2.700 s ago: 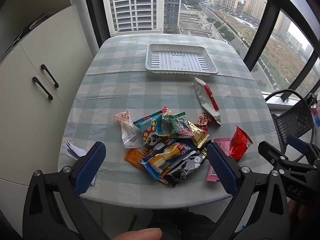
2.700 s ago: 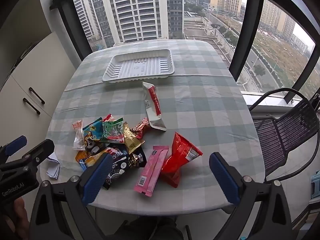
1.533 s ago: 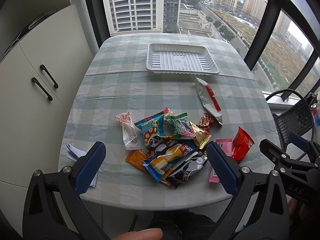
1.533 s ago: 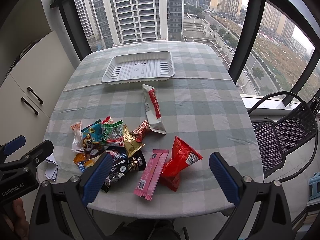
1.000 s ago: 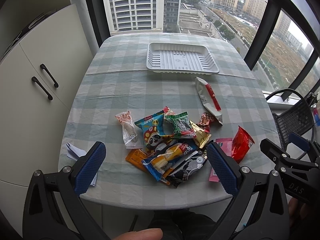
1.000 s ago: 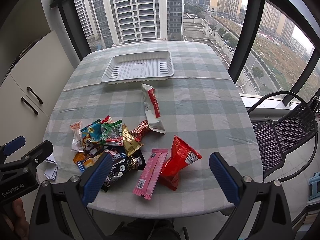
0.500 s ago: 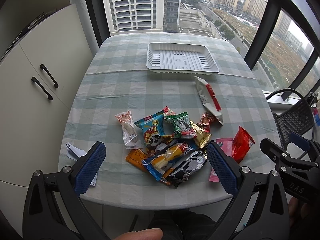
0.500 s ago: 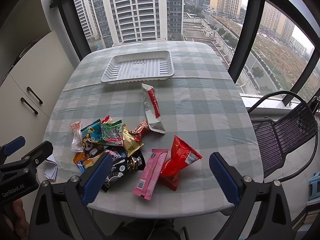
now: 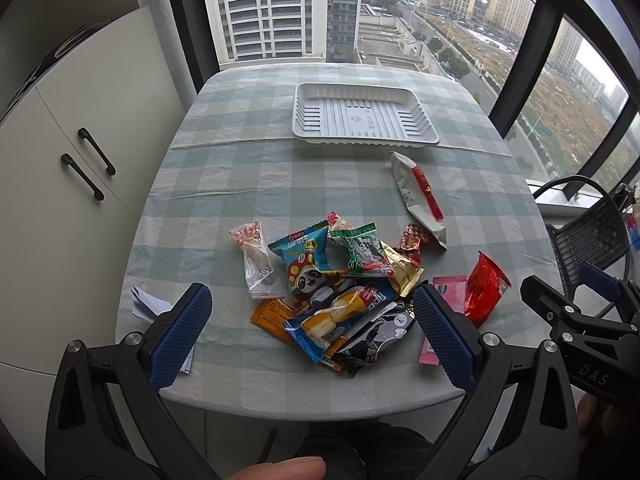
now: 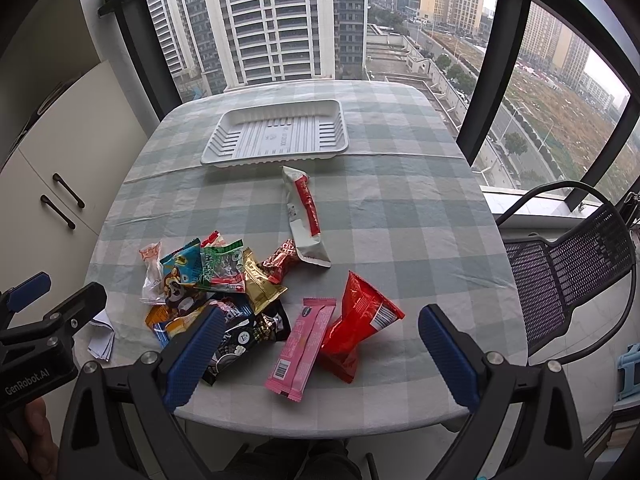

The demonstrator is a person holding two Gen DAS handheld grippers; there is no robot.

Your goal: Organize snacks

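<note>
Both the left gripper and the right gripper hang with jaws spread wide and empty at the bottom of their frames, above the snack pile heaped at lower centre on the counter. The white tray sits bare at upper centre. Because the wrappers overlap and look slippery, a pinch could snag two packets or let one slide off the near edge.

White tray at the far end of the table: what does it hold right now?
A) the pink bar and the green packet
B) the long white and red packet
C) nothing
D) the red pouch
C: the white tray shows only its bare ribbed floor, while the long white and red packet lies on the cloth just in front of it and the other snacks sit nearer the camera.
</note>
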